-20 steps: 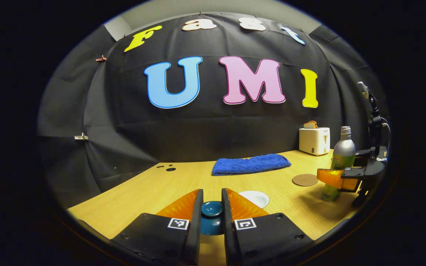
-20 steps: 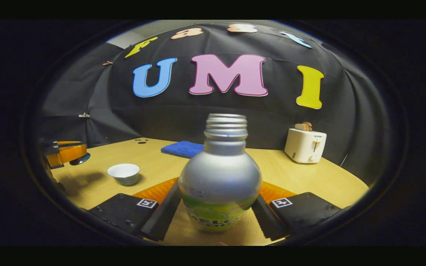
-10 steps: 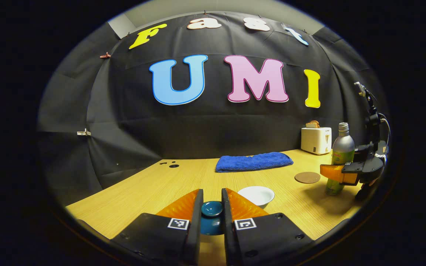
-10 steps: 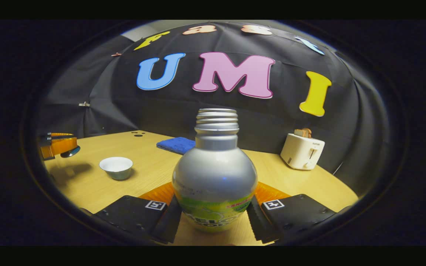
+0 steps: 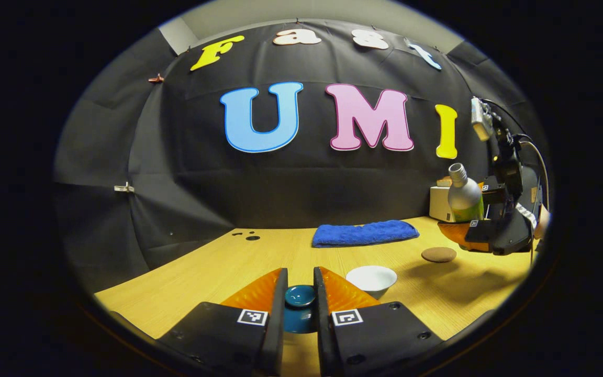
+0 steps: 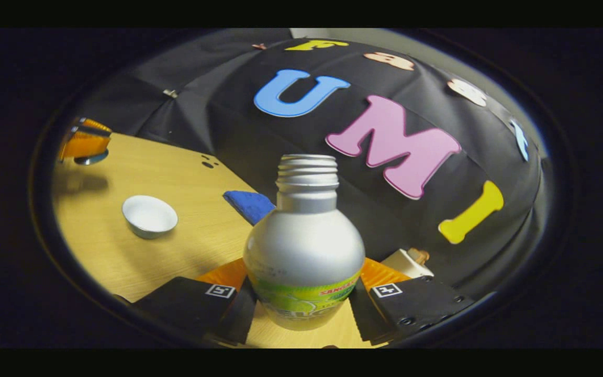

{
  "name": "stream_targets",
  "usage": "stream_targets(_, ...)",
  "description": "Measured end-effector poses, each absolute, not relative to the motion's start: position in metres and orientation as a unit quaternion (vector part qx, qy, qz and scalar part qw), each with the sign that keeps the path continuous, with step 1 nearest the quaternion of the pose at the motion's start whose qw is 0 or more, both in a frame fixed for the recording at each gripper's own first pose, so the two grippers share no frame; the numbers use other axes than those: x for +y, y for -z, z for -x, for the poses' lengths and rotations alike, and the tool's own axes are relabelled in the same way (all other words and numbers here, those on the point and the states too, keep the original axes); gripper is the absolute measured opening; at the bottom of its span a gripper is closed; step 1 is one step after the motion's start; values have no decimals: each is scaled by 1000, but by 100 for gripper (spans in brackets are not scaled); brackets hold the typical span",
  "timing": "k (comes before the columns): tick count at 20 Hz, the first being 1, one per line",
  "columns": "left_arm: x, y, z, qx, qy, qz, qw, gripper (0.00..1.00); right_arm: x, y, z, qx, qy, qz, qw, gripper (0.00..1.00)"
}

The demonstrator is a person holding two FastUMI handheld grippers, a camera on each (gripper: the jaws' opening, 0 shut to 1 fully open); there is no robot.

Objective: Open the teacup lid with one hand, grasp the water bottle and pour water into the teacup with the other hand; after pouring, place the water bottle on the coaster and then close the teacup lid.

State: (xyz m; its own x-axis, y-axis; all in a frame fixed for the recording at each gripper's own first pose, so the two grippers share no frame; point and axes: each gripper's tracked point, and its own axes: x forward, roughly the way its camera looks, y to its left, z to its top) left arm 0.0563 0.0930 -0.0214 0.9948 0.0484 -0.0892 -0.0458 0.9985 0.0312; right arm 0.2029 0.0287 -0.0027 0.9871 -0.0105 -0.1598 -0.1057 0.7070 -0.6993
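Observation:
My left gripper (image 5: 300, 298) is shut on the dark teal teacup lid (image 5: 300, 296), held above the table left of the cup. The white teacup (image 5: 371, 278) stands uncovered on the wood table; the right gripper view has the teacup (image 6: 149, 215) at left. My right gripper (image 6: 304, 306) is shut on the silver water bottle (image 6: 304, 251) with a green label and no cap. From the left gripper view the bottle (image 5: 464, 196) hangs in the air at the right, tilted with its neck toward the cup. The round brown coaster (image 5: 438, 254) lies bare below it.
A folded blue towel (image 5: 364, 232) lies at the back of the table (image 5: 218, 267). A white toaster (image 6: 406, 262) with toast stands at the back right, partly behind the bottle. Small dark holes (image 5: 249, 236) mark the table's far left. The other gripper (image 6: 84, 142) shows at far left.
The right gripper has lifted the bottle off the table and tilted it toward the cup. The left gripper, still holding the lid, has shifted slightly left.

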Motion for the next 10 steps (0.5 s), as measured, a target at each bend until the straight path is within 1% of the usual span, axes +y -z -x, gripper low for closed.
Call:
stream_targets(2,102,21,-54,43,-31,-13,998,30,30,5,-213,74,-31,416,906,79)
stream_targets(5,115,26,-49,50,-37,-9,998,30,41,5,-221,69,-40,435,897,79)
stream_targets(6,118,28,-49,53,-39,-9,998,30,46,6,-228,69,-43,445,892,82)
stream_targets(7,122,28,-48,54,-42,-9,998,31,50,7,-234,67,-46,459,885,79)
stream_targets(10,132,31,-43,56,-50,-8,997,30,58,12,-246,63,-51,517,852,79)
